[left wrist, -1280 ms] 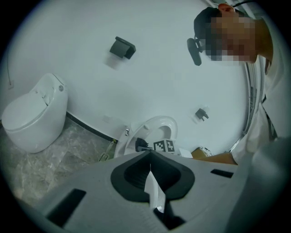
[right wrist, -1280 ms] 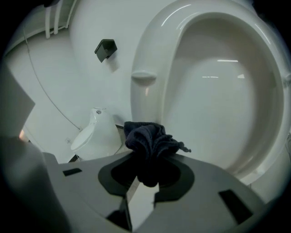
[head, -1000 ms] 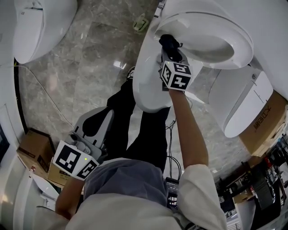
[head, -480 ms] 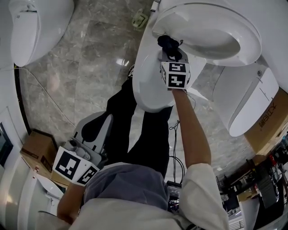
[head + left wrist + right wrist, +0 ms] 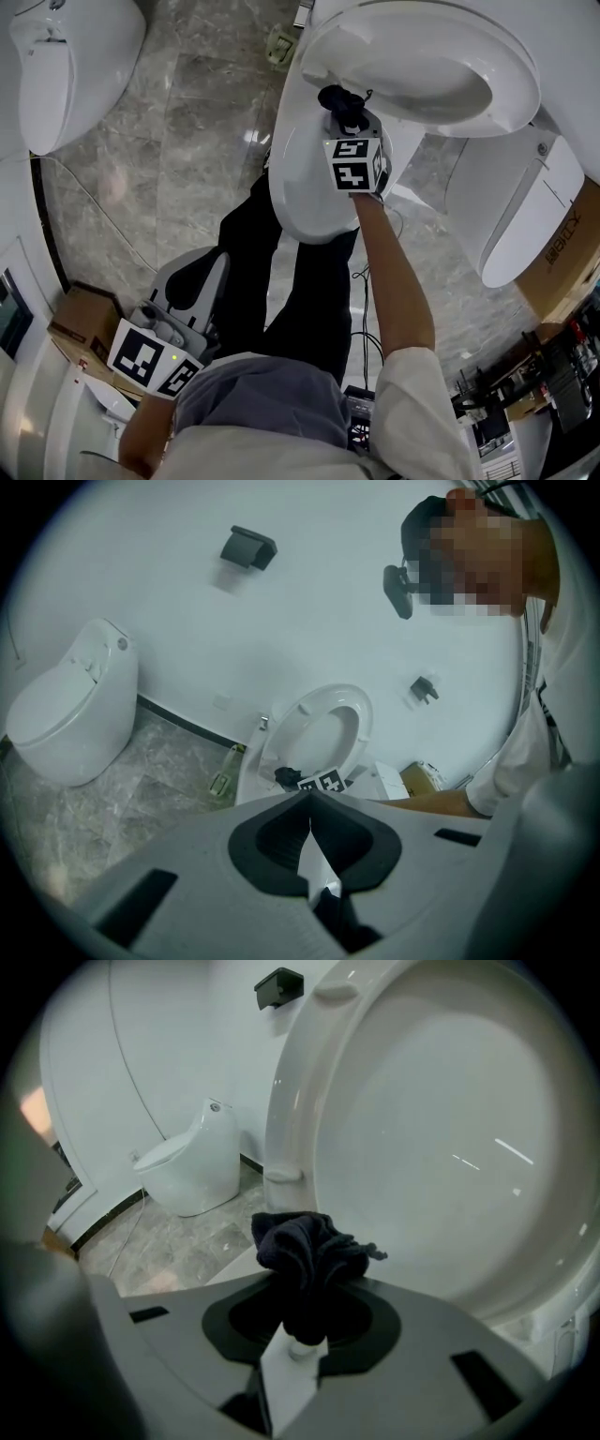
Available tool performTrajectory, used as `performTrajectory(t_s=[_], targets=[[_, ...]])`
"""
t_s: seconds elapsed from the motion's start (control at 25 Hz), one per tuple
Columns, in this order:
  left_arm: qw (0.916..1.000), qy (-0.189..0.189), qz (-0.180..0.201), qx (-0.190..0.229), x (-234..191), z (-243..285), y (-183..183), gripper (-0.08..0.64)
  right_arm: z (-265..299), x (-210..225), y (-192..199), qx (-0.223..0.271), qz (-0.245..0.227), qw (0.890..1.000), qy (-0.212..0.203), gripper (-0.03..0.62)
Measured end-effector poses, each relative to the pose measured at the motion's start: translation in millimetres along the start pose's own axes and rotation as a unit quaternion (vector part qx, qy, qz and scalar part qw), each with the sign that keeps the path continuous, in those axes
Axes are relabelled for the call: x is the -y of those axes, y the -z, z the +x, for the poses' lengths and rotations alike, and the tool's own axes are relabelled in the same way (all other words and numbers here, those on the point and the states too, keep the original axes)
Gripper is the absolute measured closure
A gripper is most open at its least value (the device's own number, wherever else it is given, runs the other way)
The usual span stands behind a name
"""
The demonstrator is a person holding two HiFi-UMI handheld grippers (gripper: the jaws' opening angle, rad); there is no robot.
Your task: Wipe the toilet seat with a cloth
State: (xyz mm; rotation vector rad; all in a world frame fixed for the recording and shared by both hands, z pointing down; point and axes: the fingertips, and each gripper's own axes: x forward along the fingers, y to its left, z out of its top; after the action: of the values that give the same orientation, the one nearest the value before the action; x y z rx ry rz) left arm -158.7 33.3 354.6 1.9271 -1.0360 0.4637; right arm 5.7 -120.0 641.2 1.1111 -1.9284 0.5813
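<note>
A white toilet (image 5: 314, 192) stands at top centre in the head view with its lid (image 5: 422, 66) raised. My right gripper (image 5: 345, 117) is shut on a dark cloth (image 5: 339, 99), which it holds at the toilet's rim just below the lid. In the right gripper view the bunched cloth (image 5: 305, 1255) sticks out of the right gripper (image 5: 298, 1342) in front of the lid's hollow underside (image 5: 441, 1138). My left gripper (image 5: 211, 258) hangs low at the left, shut and empty. In the left gripper view its shut jaws (image 5: 309, 808) point toward the toilet (image 5: 319, 726).
Another toilet (image 5: 56, 66) stands at top left and a third (image 5: 520, 211) at the right. Cardboard boxes (image 5: 80, 319) (image 5: 562, 253) sit by the walls. A green bottle (image 5: 278, 42) lies on the marble floor. The person's dark trousers (image 5: 272, 272) are below the toilet.
My right gripper has sunk toward the toilet's rim with the cloth and has rolled, so its marker cube shows other faces. The left gripper has dropped slightly.
</note>
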Motion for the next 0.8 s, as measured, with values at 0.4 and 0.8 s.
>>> performTrajectory(t_s=[0.4, 0.8], targets=[[0.9999, 0.007, 0.008, -0.011, 11.3, 10.8, -2.5, 0.551, -0.5, 21.9, 39.8, -0.031, 0.081, 0.996, 0.012, 0.503], [0.9994, 0.013, 0.024, -0.022, 24.0, 24.2, -3.6, 0.551, -12.2, 50.3, 60.9, -0.029, 0.152, 0.987, 0.033, 0.503]])
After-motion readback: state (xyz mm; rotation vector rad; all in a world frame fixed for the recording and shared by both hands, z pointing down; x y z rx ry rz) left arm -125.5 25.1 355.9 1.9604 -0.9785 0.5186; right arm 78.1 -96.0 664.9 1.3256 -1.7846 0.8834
